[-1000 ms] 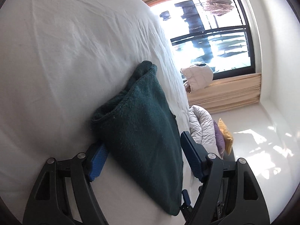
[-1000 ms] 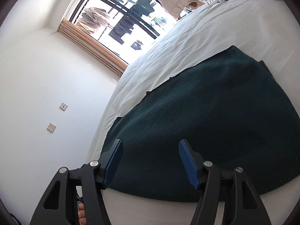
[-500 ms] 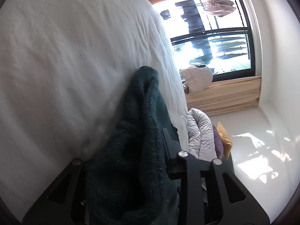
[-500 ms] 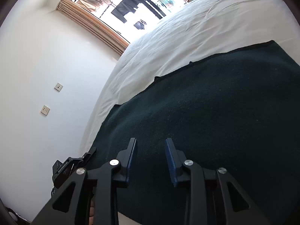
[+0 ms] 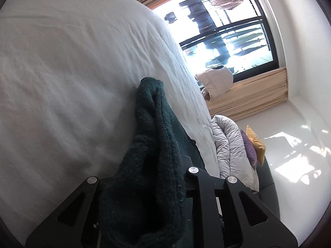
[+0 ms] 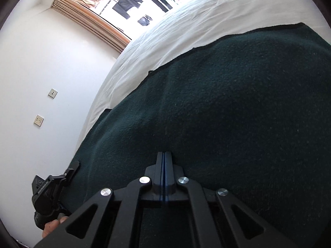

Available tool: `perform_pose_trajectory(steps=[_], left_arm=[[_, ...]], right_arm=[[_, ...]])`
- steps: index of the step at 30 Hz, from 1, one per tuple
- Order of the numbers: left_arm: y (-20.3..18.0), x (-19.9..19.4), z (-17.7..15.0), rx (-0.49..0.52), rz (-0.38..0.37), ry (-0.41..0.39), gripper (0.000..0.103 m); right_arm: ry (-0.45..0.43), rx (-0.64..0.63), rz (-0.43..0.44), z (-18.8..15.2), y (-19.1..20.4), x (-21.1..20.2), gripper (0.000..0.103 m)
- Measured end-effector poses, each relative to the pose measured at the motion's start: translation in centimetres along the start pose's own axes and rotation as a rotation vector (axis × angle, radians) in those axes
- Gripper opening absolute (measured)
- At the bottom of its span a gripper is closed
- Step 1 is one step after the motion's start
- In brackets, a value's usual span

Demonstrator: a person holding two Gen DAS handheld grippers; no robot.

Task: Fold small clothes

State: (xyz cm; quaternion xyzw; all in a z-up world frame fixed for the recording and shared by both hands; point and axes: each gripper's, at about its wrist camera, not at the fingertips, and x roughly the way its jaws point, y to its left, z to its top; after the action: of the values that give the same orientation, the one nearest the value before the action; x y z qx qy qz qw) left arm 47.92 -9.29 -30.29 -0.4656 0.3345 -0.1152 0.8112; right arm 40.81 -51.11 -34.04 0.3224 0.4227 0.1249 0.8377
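Left gripper (image 5: 142, 177) low over the white bed sheet (image 5: 62, 72), pointing along the bed toward the window (image 5: 227, 31); its black fingers (image 5: 192, 171) pinched in on a bunched edge of the dark green knit garment (image 5: 153, 144), which fills the gap between them and stands up in a thick ridge. The same left gripper (image 6: 53, 188) shows at the garment's left edge in the right wrist view. Right gripper (image 6: 164, 159) angled down onto the garment (image 6: 227, 103), jaws fully together, blue pads meeting in a thin line; whether fabric is caught between them cannot be told. There the garment lies spread broad and flat on the sheet (image 6: 206, 10), nap fuzzy, far edge straight.
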Motion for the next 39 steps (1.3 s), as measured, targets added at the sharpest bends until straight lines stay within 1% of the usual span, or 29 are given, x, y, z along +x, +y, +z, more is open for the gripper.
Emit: perform_pose_trajectory(steps=[2,3,4,5,7,8,10,12,14,16,18,21,22,24,27,29,30,31,32,33,35,37,39], left_arm=[[-1.9,0.0,0.0,0.065,0.003,-0.009,0.015],[-3.1,-0.1,-0.1,0.106,0.002,-0.012,0.015],[-4.5,-0.2,-0.4,0.159,0.003,-0.016,0.015],[-6.1,-0.2,-0.8,0.218,0.004,-0.016,0.015],[-9.5,0.2,-1.9,0.345,-0.002,-0.007,0.015],[-11.4,0.4,-2.9,0.423,-0.001,-0.004,0.015],[-14.6,1.0,-5.0,0.566,-0.002,0.003,0.015],[-17.6,1.9,-8.4,0.73,0.005,0.015,0.015],[-19.6,3.0,-12.2,0.884,0.029,0.027,0.015],[-20.4,4.6,-15.9,1.001,0.056,0.054,0.015],[-19.8,5.9,-19.5,1.065,0.084,0.084,0.015],[-18.4,6.6,-23.1,1.131,0.113,0.112,0.015],[-18.1,6.5,-24.1,1.164,0.116,0.123,0.015],[-17.4,6.5,-25.0,1.204,0.124,0.109,0.015],[-17.9,6.7,-25.6,1.248,0.129,0.082,0.015],[-18.1,7.1,-25.7,1.264,0.127,0.07,0.015],[-18.0,6.9,-26.1,1.273,0.125,0.065,0.015],[-17.9,6.5,-26.2,1.28,0.123,0.064,0.015],[-17.9,6.3,-26.6,1.29,0.122,0.062,0.015],[-18.0,6.3,-27.0,1.304,0.12,0.061,0.015],[-18.2,6.0,-27.5,1.327,0.121,0.058,0.015],[-18.3,5.7,-27.7,1.338,0.113,0.063,0.015],[-18.7,5.7,-28.1,1.355,0.105,0.071,0.015]], right_arm=[[0.002,0.019,0.018,0.0,-0.2,-0.6,0.002],[-0.002,0.038,0.04,0.1,-0.4,-1.2,0.007],[-0.011,0.063,0.076,0.1,-0.7,-2.0,0.026],[-0.025,0.079,0.11,0.2,-0.9,-2.8,0.05],[-0.068,0.092,0.158,0.5,-1.2,-4.8,0.072],[-0.085,0.096,0.18,0.7,-1.5,-5.8,0.074],[-0.095,0.121,0.23,1.4,-2.6,-7.2,0.074],[-0.093,0.154,0.263,2.0,-3.8,-8.3,0.074],[-0.078,0.178,0.286,2.5,-5.2,-8.9,0.076],[-0.039,0.194,0.3,2.9,-6.2,-9.0,0.078],[-0.015,0.219,0.329,2.9,-7.3,-9.2,0.078],[-0.003,0.245,0.353,2.8,-8.7,-9.0,0.082],[0.01,0.249,0.343,3.1,-8.8,-8.5,0.083],[0.05,0.253,0.321,3.5,-8.9,-7.3,0.083],[0.054,0.232,0.339,4.1,-7.8,-6.9,0.081],[0.083,0.207,0.328,4.9,-7.0,-6.0,0.067],[0.101,0.198,0.322,5.1,-6.6,-5.4,0.065],[0.114,0.193,0.326,5.3,-6.2,-5.0,0.06],[0.115,0.185,0.335,5.4,-5.8,-4.9,0.048],[0.113,0.167,0.336,5.4,-5.4,-5.0,0.042],[0.105,0.136,0.313,5.9,-5.3,-5.3,0.026],[0.089,0.104,0.281,6.4,-5.4,-6.1,0.018],[0.077,0.077,0.254,7.0,-5.7,-7.1,0.016]])
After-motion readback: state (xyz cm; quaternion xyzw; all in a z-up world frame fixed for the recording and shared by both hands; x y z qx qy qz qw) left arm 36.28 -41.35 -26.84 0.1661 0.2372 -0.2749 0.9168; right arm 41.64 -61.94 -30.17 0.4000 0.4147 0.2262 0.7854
